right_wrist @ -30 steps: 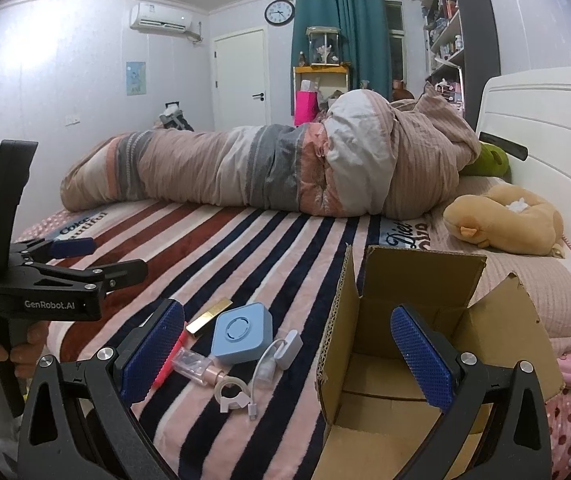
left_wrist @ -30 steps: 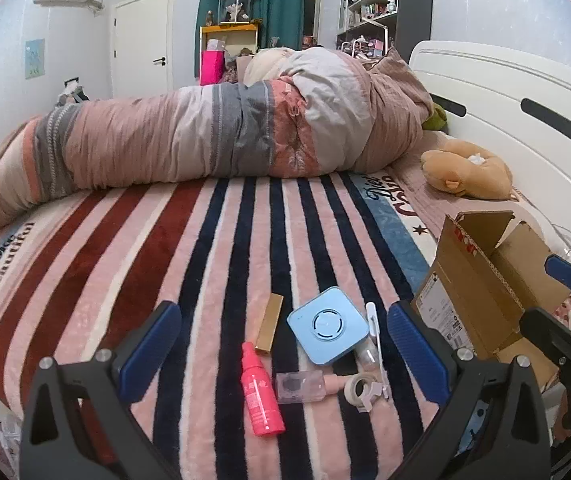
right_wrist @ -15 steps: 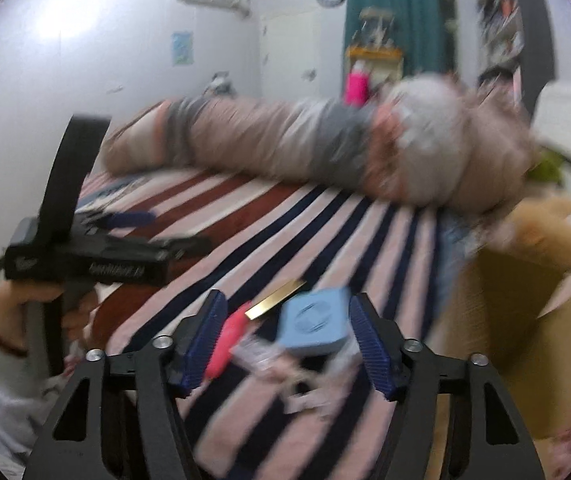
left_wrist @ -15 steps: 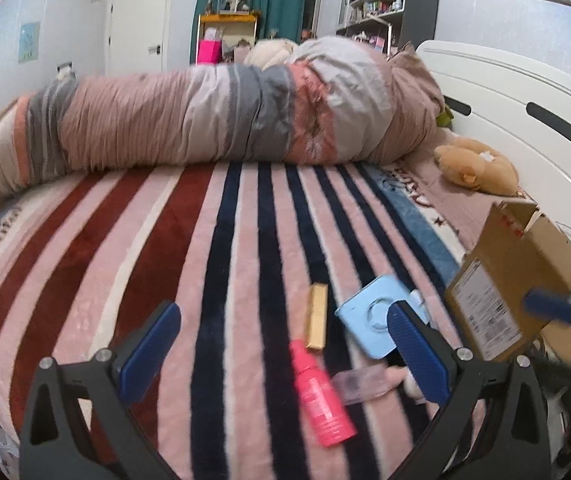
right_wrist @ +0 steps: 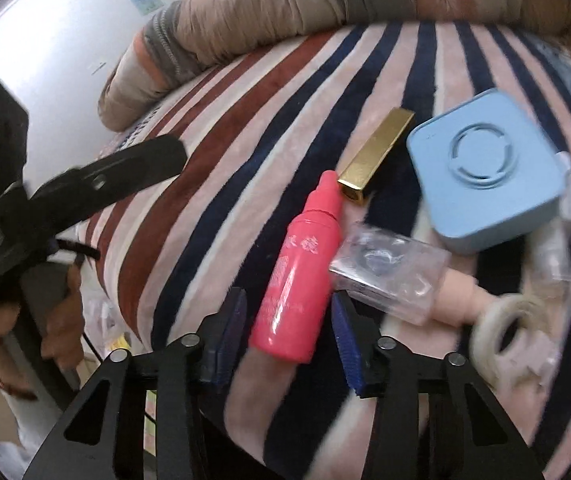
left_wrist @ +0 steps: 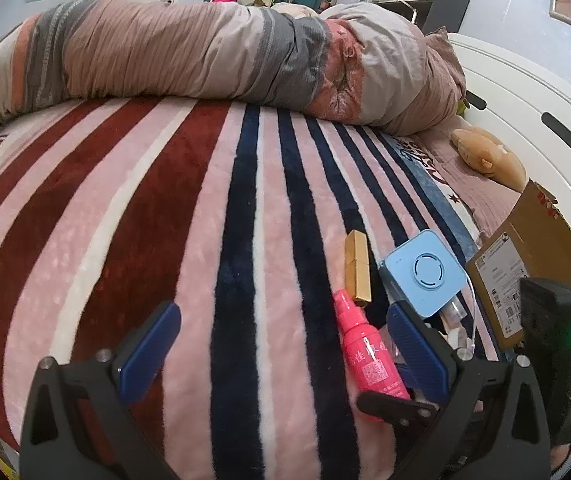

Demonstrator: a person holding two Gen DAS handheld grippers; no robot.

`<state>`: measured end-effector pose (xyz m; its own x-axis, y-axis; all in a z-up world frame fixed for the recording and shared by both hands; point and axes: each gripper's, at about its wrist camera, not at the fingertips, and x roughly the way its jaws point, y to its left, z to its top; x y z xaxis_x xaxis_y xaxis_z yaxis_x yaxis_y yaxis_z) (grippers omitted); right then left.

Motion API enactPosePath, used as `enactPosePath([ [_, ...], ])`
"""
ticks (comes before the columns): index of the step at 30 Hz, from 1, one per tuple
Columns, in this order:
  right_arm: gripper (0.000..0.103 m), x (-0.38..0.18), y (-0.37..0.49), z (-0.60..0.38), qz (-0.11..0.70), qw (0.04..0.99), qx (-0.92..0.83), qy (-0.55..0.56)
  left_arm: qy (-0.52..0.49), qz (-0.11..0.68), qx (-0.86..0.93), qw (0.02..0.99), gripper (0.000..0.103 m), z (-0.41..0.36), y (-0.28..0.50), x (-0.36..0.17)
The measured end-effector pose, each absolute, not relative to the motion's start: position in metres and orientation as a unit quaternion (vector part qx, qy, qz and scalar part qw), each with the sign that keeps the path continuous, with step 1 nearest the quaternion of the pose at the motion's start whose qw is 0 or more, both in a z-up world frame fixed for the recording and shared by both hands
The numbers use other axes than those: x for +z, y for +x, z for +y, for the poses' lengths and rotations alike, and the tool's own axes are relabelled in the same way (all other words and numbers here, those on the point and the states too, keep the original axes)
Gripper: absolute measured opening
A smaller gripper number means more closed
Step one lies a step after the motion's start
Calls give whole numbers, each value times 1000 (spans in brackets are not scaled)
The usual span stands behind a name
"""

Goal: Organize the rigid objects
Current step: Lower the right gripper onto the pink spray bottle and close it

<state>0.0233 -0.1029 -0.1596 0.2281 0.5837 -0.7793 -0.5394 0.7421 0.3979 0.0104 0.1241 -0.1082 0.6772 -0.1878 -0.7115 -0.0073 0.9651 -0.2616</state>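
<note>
A pink bottle (right_wrist: pixel 301 264) lies on the striped blanket (right_wrist: pixel 213 208) with its base between the blue pads of my right gripper (right_wrist: pixel 287 338). The jaws are closing around it, and a thin gap still shows on each side. Beside the bottle lie a gold tube (right_wrist: pixel 377 154), a blue square box (right_wrist: pixel 485 172), a clear bottle with a peach cap (right_wrist: pixel 389 272) and a white ring (right_wrist: pixel 517 332). My left gripper (left_wrist: pixel 283 344) hangs open low over the blanket, left of the pink bottle (left_wrist: pixel 369 356), with nothing between its fingers.
An open cardboard box (left_wrist: pixel 525 256) stands at the right, beyond the blue box (left_wrist: pixel 425 272). A rolled quilt (left_wrist: pixel 205 48) lies across the far side of the bed, with a plush toy (left_wrist: pixel 489 156) by the white headboard. A person's hand (right_wrist: pixel 61 320) holds the left tool.
Both grippers have sunk toward the blanket. The right one swung left from over the cardboard box to the pink bottle, and its jaws went from wide to narrow.
</note>
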Motion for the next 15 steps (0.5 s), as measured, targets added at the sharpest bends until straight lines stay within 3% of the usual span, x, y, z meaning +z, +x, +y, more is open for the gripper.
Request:
enactPosePath([
  [7,32,-166,36,-77,509,799,321,-18,-130,405,-52,904,102,130,11,-113],
  [15,27,-144,21,-85,444,819,352,-90,-131,403,-78,903,102,123,9,-109],
])
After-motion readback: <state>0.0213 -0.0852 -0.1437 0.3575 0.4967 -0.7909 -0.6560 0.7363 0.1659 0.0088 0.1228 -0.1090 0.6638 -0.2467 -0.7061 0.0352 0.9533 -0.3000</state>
